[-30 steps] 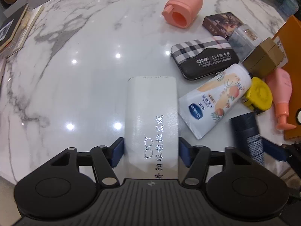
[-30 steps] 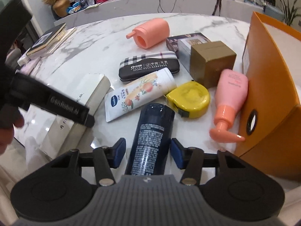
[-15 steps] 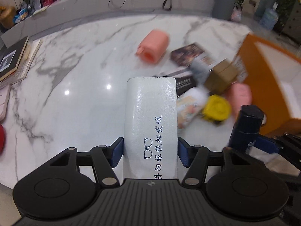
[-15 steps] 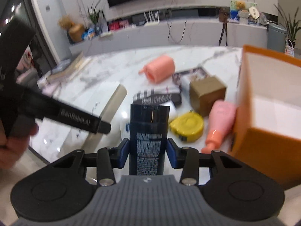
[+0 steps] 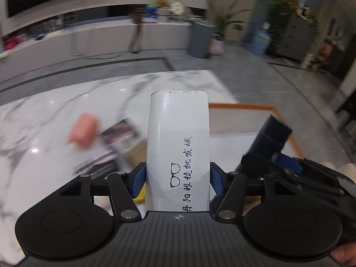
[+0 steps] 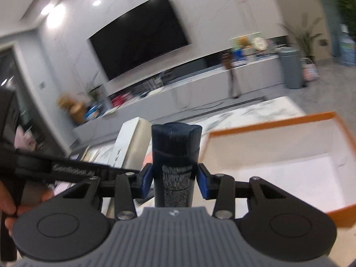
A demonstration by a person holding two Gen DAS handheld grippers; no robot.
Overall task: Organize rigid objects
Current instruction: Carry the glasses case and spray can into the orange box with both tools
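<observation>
My left gripper is shut on a white glasses case with black lettering, held up above the marble table. In the right wrist view my right gripper is shut on a dark blue bottle, its blue pads against both sides. The same dark blue bottle and the right gripper show at the right of the left wrist view. An open orange box with a white inside lies just right of the bottle. The white glasses case also appears to the bottle's left.
Blurred on the table below lie a pink roll, a dark patterned box and a brown box. The orange box rim shows behind the case. A hand grips the left tool. Beyond are a grey floor and a TV wall.
Both grippers have lifted their objects off the table and swung right toward the orange box. The views have tilted up, so the room now fills the upper half.
</observation>
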